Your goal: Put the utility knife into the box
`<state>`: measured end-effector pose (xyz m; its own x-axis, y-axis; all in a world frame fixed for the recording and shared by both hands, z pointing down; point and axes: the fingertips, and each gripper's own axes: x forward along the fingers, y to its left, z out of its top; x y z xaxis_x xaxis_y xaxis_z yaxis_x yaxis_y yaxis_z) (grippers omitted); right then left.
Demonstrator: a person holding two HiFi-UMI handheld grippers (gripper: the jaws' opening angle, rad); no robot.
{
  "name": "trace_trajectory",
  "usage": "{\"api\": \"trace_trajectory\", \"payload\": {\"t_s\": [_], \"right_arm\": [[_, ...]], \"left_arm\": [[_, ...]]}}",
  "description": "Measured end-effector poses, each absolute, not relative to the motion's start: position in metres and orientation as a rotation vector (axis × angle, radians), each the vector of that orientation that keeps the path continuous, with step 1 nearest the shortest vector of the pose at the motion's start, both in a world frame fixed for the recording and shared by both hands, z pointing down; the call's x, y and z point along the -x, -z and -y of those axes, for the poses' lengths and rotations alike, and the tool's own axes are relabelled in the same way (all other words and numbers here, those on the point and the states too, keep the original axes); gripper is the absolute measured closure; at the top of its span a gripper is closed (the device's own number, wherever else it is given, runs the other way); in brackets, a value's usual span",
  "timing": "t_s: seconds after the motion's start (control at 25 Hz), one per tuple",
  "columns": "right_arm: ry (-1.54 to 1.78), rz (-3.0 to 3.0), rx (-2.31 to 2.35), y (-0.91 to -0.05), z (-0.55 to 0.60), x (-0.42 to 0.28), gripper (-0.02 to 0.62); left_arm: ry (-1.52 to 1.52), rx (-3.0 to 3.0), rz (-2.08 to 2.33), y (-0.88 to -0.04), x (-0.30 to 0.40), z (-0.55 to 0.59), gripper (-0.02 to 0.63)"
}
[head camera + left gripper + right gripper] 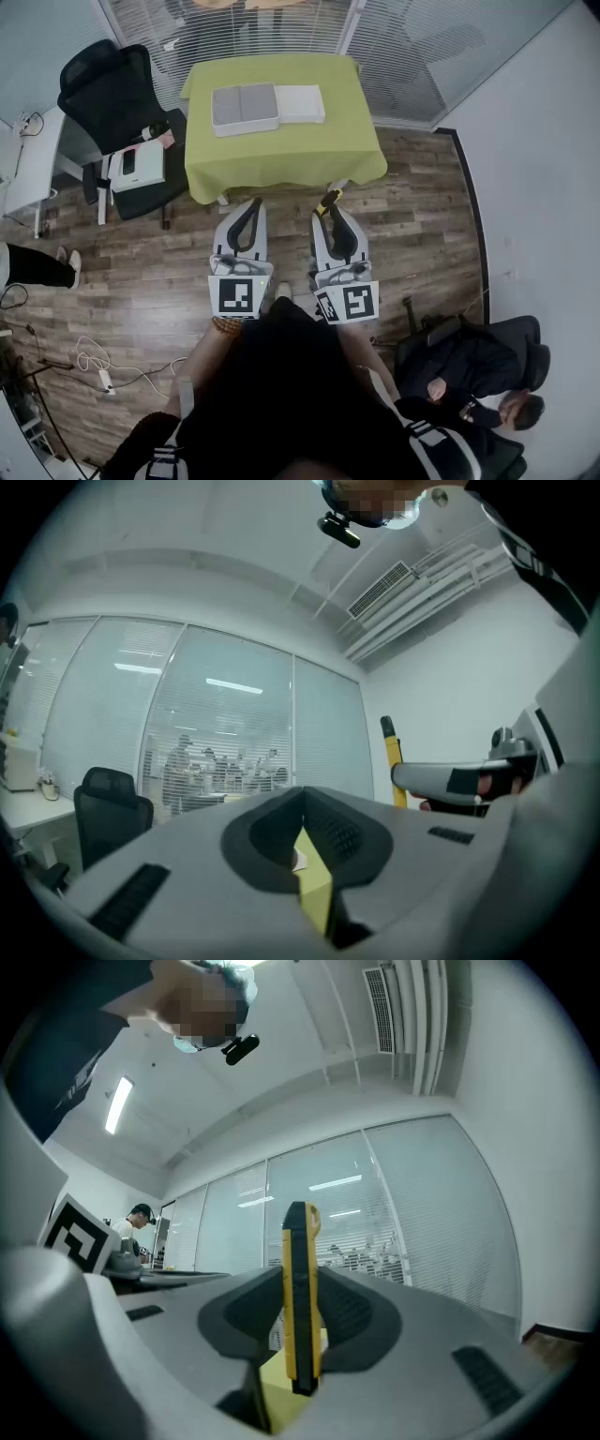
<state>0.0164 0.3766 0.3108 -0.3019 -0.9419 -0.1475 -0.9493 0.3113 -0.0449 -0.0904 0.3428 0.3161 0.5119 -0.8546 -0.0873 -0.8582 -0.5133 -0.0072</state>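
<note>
A grey box (245, 108) lies open on the yellow-green table (281, 164), with a white part (301, 103) beside it on the right. Both grippers hover over the wooden floor, short of the table's near edge. My right gripper (334, 211) is shut on the yellow-and-black utility knife (328, 200), which sticks out past the fingertips towards the table. In the right gripper view the knife (299, 1241) stands upright between the pads of the right gripper (300, 1283). My left gripper (251, 208) is shut and holds nothing; its tips meet in the left gripper view (302, 794), where the knife (391, 761) shows at right.
A black office chair (112, 94) with a white object (138, 167) on its seat stands left of the table. A white desk (28, 169) is at far left. A seated person (478, 375) is at lower right. Cables (94, 361) lie on the floor. Glass partitions run behind the table.
</note>
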Motion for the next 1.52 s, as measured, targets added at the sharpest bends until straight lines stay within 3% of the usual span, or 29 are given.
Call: {"api": "trace_trajectory", "payload": {"t_s": [1.52], "right_arm": [[0.01,-2.531,1.697,-0.344,-0.306,-0.067,0.482]], "left_arm": [[-0.02,2.622,-1.638,-0.343,0.029,-0.308,0.594]]}}
